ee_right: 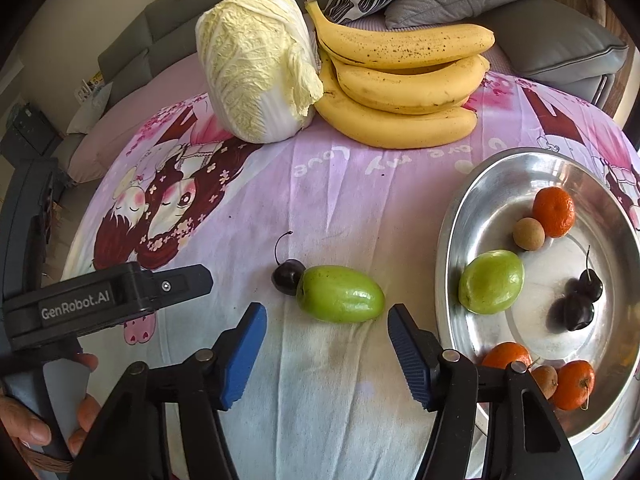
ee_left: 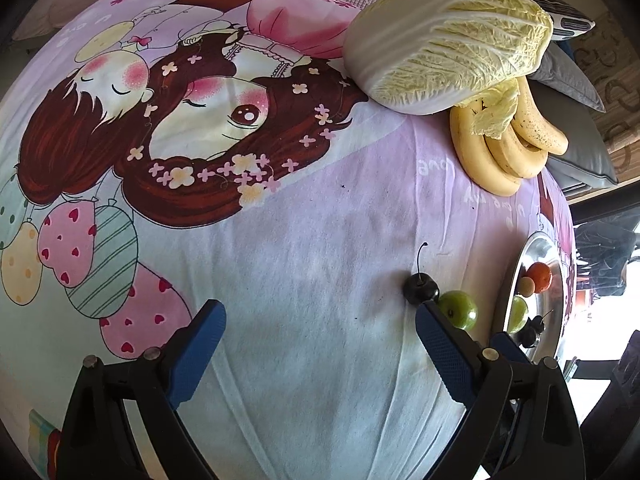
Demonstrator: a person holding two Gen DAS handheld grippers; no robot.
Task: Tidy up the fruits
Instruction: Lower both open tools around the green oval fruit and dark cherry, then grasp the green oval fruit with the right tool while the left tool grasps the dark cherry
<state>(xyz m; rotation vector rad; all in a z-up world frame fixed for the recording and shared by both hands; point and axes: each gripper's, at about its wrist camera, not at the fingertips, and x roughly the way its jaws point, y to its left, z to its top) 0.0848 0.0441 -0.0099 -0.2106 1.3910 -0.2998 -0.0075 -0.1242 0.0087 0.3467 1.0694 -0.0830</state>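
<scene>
Right wrist view: right gripper (ee_right: 326,346) points down at the cloth, jaws apart with nothing between the pads; the green fruit (ee_right: 341,294) lies just beyond the fingertips, untouched.
Landmark: steel bowl (ee_right: 452,232), sitting on the printed cloth (ee_right: 360,208) at the right side of this view.
Already in the bowl: a second green fruit (ee_right: 491,282), three mandarins, two small brown fruits (longans, by the look) and a pair of dark cherries (ee_right: 576,300).
Left outside the bowl: the green fruit, just left of the bowl rim, and a dark cherry (ee_right: 286,276) touching that fruit's far-left end, its stem standing up.
Further from the bowl: a bunch of bananas (ee_right: 404,84) beyond it at the back of the cloth, with a napa cabbage (ee_right: 256,64) touching the bunch on the side away from the bowl.
Left gripper (ee_left: 320,322): jaws spread wide and empty over bare cloth; in the left wrist view the cherry and green fruit sit by its right-hand finger, between it and the bowl.
Left hand (ee_right: 44,420): seen in the right wrist view holding the gripper handle, well left of the bowl.
Progress: most small fruit looks sorted; I judge two small pieces remain, and the bananas too if they are meant for the bowl.
Next, as a judgement: the right gripper seems lined up for the green fruit.
</scene>
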